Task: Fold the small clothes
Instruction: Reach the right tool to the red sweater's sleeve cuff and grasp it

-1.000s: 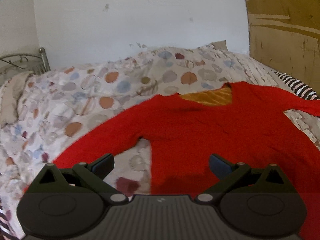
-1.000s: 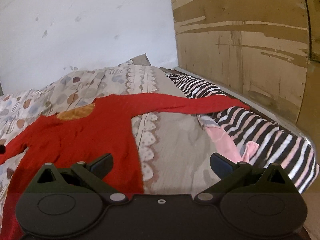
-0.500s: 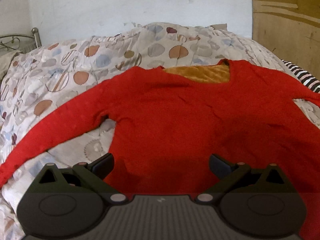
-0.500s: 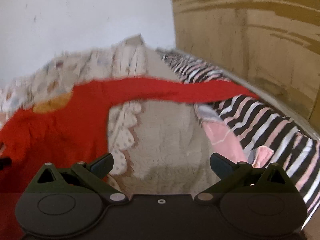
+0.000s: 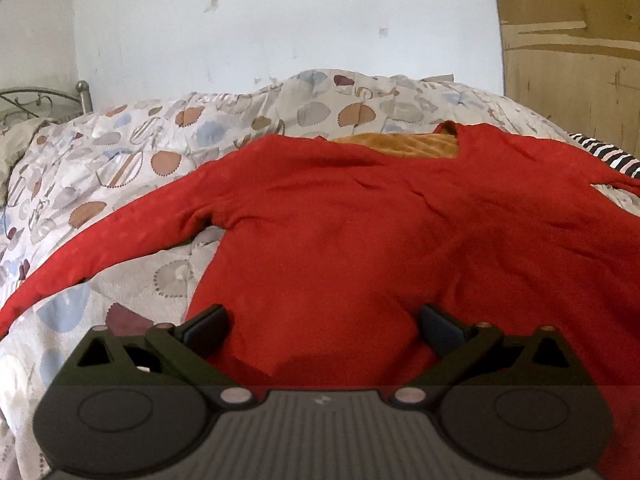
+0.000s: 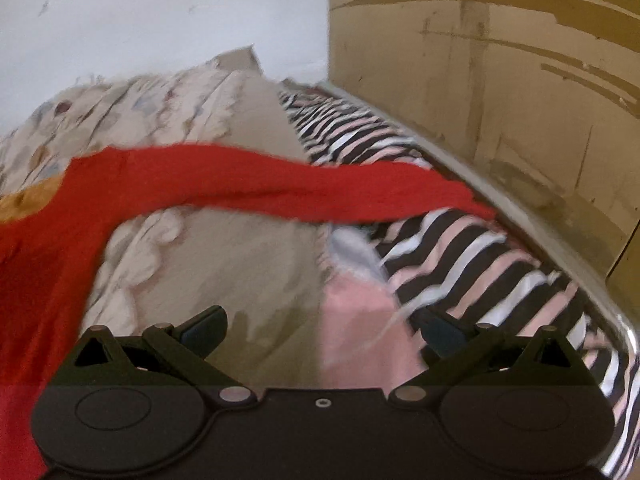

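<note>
A red long-sleeved top (image 5: 360,232) lies spread flat on a bed's patterned quilt (image 5: 168,148), sleeves out to both sides. The left gripper (image 5: 322,326) hovers over its hem and the right gripper (image 6: 322,326) over quilt short of the right sleeve (image 6: 320,188), the jaws of both spread and holding nothing. Risk: the soft quilt may get pinched with the fabric, or the far sleeve may snag the striped garment (image 6: 480,248) beneath. No containers are visible.

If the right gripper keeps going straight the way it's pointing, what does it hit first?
Probably the beige quilt on the bed, near its edge beside the pink cloth. The right gripper has its jaws open and empty, and the red top's sleeve lies farther ahead. The picture is blurred, so depth is uncertain.
</note>
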A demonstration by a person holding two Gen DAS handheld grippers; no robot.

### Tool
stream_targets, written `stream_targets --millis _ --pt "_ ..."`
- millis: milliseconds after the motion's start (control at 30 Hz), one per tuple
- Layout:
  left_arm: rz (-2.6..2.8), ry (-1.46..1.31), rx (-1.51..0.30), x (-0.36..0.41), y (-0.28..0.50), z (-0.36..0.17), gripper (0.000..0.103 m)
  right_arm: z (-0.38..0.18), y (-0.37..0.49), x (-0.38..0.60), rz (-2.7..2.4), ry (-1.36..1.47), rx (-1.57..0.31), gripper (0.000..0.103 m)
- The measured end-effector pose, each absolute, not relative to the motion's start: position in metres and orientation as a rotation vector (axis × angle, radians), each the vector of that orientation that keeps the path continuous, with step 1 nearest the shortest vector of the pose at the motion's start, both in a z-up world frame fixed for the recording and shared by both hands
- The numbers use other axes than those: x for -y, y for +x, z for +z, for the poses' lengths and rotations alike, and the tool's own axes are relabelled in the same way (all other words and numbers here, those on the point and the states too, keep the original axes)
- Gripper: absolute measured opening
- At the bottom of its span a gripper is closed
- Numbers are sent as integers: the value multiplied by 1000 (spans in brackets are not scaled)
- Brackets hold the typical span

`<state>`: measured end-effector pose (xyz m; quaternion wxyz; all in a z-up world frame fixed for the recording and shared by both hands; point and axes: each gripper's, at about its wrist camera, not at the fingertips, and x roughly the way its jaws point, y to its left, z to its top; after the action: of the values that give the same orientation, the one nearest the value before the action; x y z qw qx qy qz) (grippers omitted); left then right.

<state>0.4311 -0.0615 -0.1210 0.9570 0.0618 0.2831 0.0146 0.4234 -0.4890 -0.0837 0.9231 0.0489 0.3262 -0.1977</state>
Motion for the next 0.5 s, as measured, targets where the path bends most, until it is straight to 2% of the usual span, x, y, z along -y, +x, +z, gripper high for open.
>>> stream_targets --millis 233,500 --pt "25 116 -571 60 431 -121 103 -87 454 580 -613 342 -616 96" --pt "29 124 -562 61 430 -123 103 -108 482 665 -730 702 -505 83"
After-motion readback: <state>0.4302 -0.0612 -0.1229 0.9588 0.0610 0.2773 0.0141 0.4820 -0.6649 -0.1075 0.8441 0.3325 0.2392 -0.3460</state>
